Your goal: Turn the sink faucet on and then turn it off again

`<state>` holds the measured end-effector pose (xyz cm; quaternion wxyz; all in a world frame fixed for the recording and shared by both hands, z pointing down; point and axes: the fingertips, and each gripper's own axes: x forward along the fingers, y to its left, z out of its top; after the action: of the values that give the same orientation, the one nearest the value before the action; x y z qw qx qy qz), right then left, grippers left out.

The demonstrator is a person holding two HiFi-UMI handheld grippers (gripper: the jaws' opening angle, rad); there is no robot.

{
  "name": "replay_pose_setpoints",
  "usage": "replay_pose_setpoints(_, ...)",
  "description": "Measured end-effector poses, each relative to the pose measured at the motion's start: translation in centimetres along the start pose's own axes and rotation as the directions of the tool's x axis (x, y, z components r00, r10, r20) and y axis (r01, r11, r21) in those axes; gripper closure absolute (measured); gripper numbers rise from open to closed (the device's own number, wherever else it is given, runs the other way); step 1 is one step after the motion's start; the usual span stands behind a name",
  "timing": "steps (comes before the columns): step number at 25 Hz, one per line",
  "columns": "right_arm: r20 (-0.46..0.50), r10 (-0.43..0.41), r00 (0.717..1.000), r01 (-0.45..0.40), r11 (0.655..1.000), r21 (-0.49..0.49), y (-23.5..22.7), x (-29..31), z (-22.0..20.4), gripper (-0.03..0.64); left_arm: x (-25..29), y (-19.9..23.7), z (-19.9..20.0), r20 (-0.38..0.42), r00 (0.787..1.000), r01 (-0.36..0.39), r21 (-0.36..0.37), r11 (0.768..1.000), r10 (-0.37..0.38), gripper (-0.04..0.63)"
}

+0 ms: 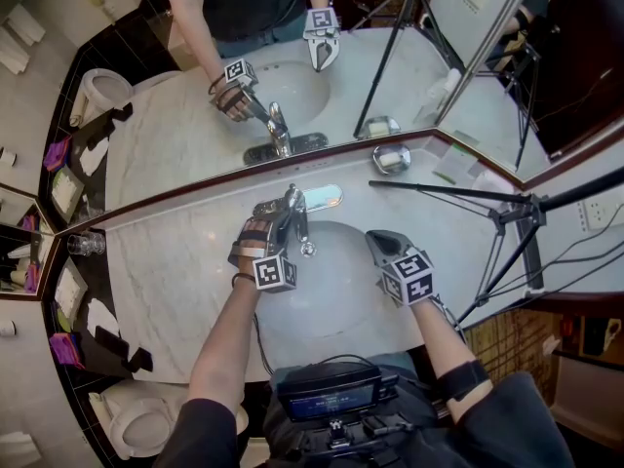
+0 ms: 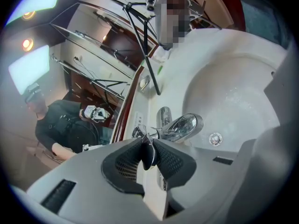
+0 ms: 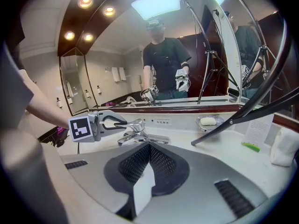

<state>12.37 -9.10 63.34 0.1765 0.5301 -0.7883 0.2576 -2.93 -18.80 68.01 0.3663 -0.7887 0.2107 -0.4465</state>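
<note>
The chrome faucet stands at the back rim of the white sink. My left gripper reaches it from the left, and its pads are shut on the faucet's lever handle. In the left gripper view the thin lever sits pinched between the two dark pads, with the spout and the drain beyond. No water stream shows. My right gripper hovers over the sink's right side, shut with nothing in it. Its view shows the left gripper on the faucet.
A soap dish sits at the counter's back right. A black tripod leg crosses above the counter's right part. A glass stands at the far left. A card and a folded white towel lie at the right. A mirror backs the counter.
</note>
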Motion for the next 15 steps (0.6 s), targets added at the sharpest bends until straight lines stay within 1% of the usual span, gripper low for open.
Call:
replay_pose_setpoints(4,0.003,-0.002,1.0,0.002,1.0,-0.003,-0.12,0.07,0.32,0.598,-0.05,-0.17,-0.02,-0.001,1.0,-0.016,-0.02,1.0,0.016,0.541)
replay_pose_setpoints(11,0.002,-0.001,1.0,0.001,1.0,-0.007,-0.06,0.14,0.37,0.598,-0.06,-0.54,-0.19,-0.009,0.999,-0.04,-0.023,0.999,0.04,0.54)
replay_pose_setpoints(15,0.003,-0.003,1.0,0.003,1.0,-0.008,-0.02,0.0,0.55,0.598,-0.11,-0.52,-0.2,-0.014,0.999,-0.037,-0.011,0.999,0.037,0.54)
